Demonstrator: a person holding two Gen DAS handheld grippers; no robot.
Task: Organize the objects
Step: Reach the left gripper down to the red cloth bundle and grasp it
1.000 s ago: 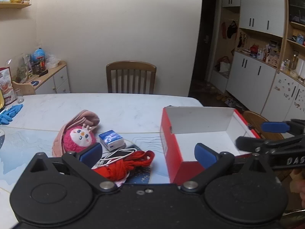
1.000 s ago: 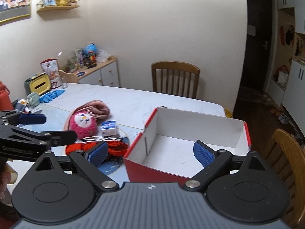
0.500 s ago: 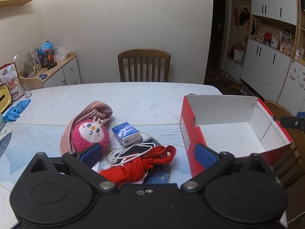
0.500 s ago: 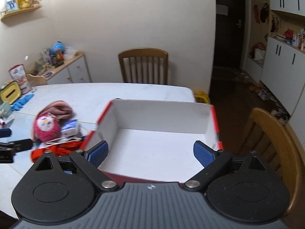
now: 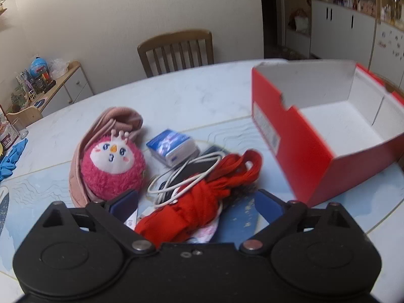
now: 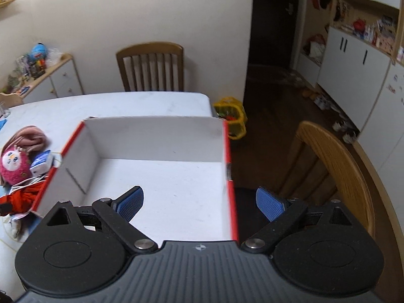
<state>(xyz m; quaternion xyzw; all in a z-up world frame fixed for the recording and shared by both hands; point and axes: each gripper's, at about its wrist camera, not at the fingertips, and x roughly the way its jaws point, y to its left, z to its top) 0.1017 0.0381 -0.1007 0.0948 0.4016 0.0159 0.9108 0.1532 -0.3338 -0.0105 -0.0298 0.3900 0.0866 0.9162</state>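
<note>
An open red shoebox (image 5: 300, 149) (image 6: 229, 174) with a white inside stands on the table's right part, with nothing in it. Left of it lies a pile: a folded red umbrella (image 5: 194, 202) (image 6: 22, 198), a white cable (image 5: 176, 176), a blue tissue pack (image 5: 171, 146) (image 6: 41, 162), a pink plush bird (image 5: 112, 166) (image 6: 12, 165) and a pink cloth (image 5: 118, 120). My left gripper (image 5: 197, 203) is open, low over the umbrella. My right gripper (image 6: 199, 202) is open and straddles the box's right wall, holding nothing.
A wooden chair (image 5: 176, 48) stands at the table's far side. Another chair (image 6: 338, 166) is close on the right. A sideboard (image 5: 58, 83) with clutter lines the left wall. Blue gloves (image 5: 10, 159) lie at the table's left edge (image 5: 38, 229). A yellow basket (image 6: 231, 116) sits on the floor.
My left gripper has dropped and closed in on the umbrella pile. My right gripper has swung right, from facing the box's middle to straddling its right wall.
</note>
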